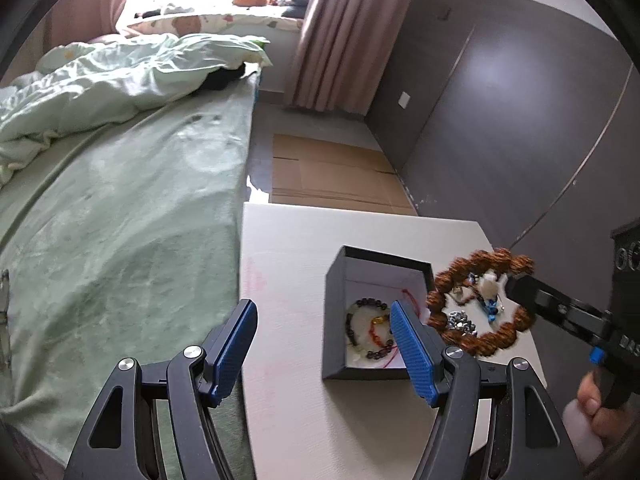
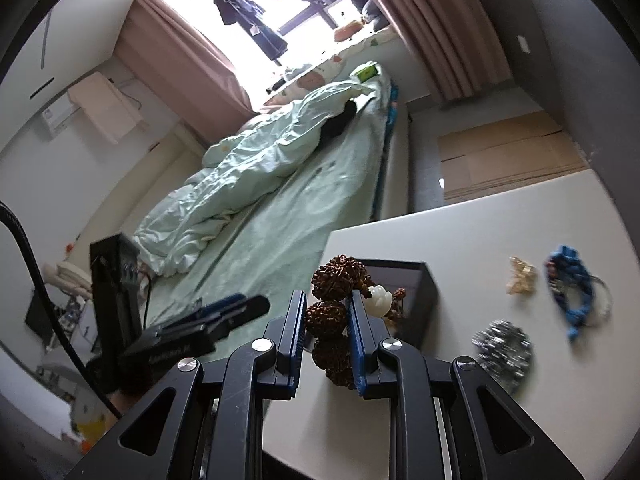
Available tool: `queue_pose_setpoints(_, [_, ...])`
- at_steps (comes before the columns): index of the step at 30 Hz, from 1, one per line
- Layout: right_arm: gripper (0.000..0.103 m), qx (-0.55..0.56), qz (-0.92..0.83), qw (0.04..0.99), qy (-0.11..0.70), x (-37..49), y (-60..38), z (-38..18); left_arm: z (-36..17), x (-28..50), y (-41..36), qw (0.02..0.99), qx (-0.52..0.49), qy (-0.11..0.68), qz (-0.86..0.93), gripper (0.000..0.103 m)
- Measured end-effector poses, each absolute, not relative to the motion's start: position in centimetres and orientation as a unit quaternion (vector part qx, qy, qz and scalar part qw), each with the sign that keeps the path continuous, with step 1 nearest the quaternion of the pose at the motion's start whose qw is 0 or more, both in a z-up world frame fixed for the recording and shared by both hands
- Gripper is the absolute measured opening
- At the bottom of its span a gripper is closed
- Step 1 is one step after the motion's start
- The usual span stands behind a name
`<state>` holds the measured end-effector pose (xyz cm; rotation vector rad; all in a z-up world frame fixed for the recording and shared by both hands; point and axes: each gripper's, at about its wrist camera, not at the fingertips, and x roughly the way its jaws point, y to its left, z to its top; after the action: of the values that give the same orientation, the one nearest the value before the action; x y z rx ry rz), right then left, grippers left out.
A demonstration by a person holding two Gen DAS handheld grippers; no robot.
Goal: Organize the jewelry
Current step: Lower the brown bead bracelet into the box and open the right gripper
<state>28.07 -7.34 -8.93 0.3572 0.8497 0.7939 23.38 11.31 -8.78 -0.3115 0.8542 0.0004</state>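
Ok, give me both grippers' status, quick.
Left gripper: open, holding nothing.
Right gripper: shut on the brown bead bracelet, held in the air beside the box.

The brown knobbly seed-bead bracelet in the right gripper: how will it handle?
The brown knobbly seed-bead bracelet probably hangs floppy, since the right gripper pinches a single bead. The rough beads likely resist slipping. The white carved bead may swing.
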Motion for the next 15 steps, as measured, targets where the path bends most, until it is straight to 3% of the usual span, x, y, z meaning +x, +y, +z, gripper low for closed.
queue_pose_setpoints(12, [0.022,0.185,0.393,0.781,0.449,30.3,-1.9,-12.6,-8.7,22.4,13.6,0.897,-0.165,0.41,0.019,0.07])
queue_pose_setpoints(13, [0.025,0.179,0.386,0.776,0.465,30.7,-1.6,-13.2,-8.7,22.4,13.6,0.897,-0.166,0.41,0.019,0.07])
queue_pose_setpoints(15, [0.049,0.163,0.362,0.769,0.502,31.3,-1.5,-14.7,-8.7,22.4,13.4,0.897,-0.165,0.41,0.016,0.07])
